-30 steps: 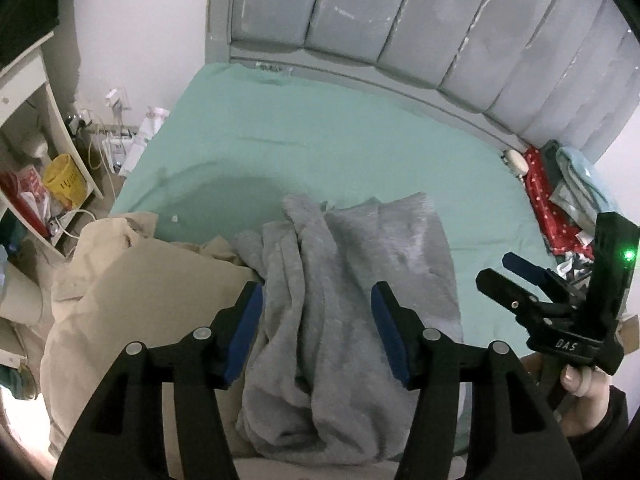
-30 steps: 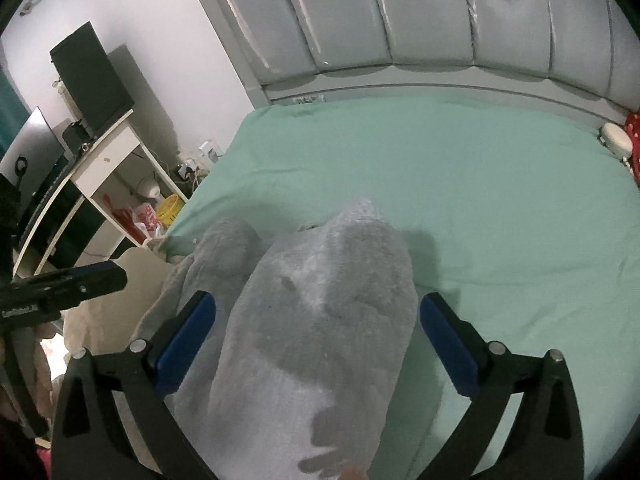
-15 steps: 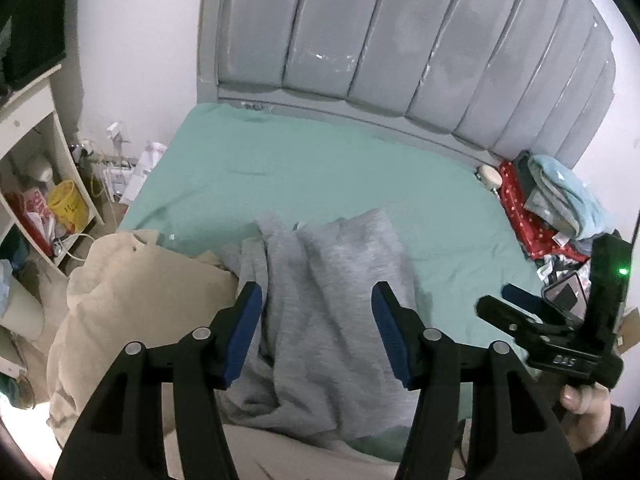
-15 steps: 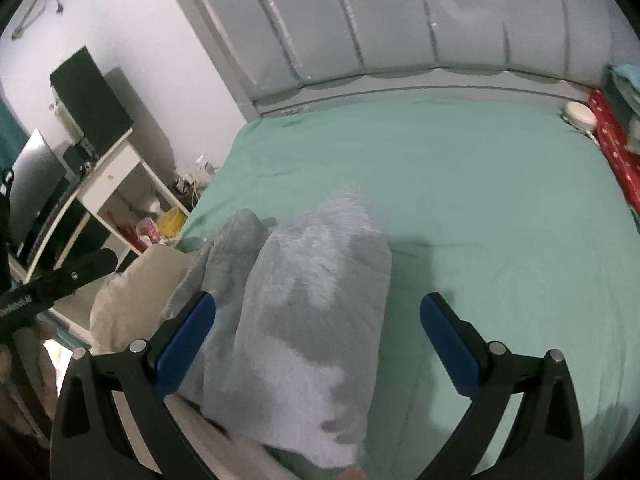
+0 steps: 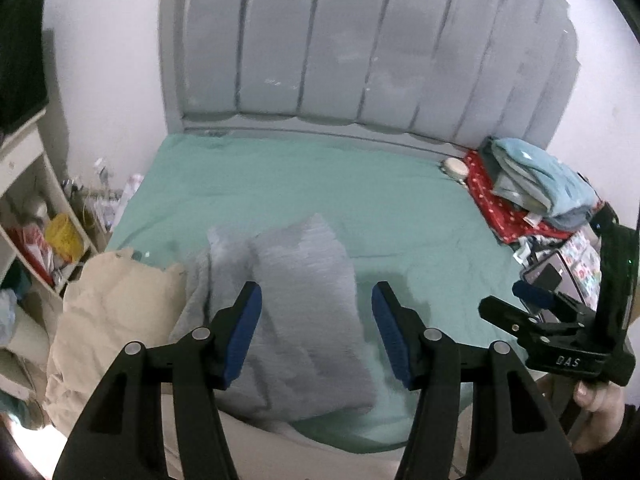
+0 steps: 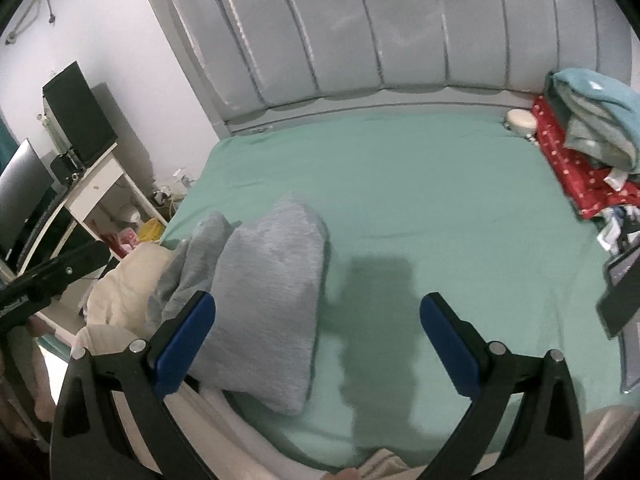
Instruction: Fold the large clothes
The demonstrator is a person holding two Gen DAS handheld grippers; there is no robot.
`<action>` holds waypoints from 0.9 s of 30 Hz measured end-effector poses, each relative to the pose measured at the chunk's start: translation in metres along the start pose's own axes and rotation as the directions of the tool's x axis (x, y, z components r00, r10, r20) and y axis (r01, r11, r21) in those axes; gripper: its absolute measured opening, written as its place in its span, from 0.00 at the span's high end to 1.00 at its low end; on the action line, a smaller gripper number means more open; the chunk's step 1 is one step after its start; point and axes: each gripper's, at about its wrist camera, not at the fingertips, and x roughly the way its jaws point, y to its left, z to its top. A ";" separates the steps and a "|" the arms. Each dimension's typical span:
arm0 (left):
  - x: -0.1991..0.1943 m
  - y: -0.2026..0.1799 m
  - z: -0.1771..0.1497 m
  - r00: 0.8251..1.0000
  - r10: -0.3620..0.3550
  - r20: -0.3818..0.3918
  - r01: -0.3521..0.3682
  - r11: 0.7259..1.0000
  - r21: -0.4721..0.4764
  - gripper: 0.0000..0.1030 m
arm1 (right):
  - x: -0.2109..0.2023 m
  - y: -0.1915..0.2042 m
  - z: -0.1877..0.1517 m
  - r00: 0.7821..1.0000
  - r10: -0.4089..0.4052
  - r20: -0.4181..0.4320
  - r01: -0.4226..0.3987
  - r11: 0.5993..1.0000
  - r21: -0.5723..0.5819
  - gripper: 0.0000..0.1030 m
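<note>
— Two grippers up over the bed, both spread wide and gripping nothing: left gripper (image 5: 316,334) and right gripper (image 6: 318,346), blue pads well apart on each.

— And the grey garment (image 5: 304,320)?

— Lies bunched in a soft mound on the green sheet (image 5: 328,200), near the foot edge of the bed and toward its left side. Seen from the left wrist, sits between and beyond the left fingers (image 5: 244,330), below them, not touched. Seen from the right wrist (image 6: 272,304), sits behind the left-hand finger only; lies mostly outside the gap of that gripper, with bare sheet (image 6: 420,200) between the pads.

— Anything crowding it?

— Touches a cream cloth heap (image 5: 108,320) on its left, at the bed's corner. Hangs slightly over the near mattress edge, as far as can be told. Wide open sheet to the right and up toward the padded grey headboard (image 5: 360,52).

— Far side?

— Piled along the right edge: red spotted fabric (image 6: 576,160) with a light blue folded pile (image 6: 592,108) on top, a small cream round object (image 6: 522,120) beside them by the headboard. White shelf unit (image 6: 100,184) stands off the bed's left side, well apart from the garment. Dark shadow falls on the sheet just right of the mound.
</note>
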 end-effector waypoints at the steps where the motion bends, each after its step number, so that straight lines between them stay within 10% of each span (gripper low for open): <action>1: -0.003 -0.005 0.001 1.000 -0.011 0.006 0.011 1.000 0.001 0.41 | -0.006 -0.002 0.000 1.000 -0.006 0.008 0.006 1.000 0.003 0.01; 18: -0.062 -0.076 0.020 0.972 0.094 0.214 -0.117 0.988 0.099 0.30 | -0.102 -0.021 0.018 0.947 -0.208 0.245 0.213 0.977 0.008 0.01; 27: -0.116 -0.084 0.036 0.902 0.090 0.423 -0.117 0.992 0.038 0.29 | -0.151 -0.001 0.028 0.904 -0.221 0.366 0.243 0.970 -0.014 0.01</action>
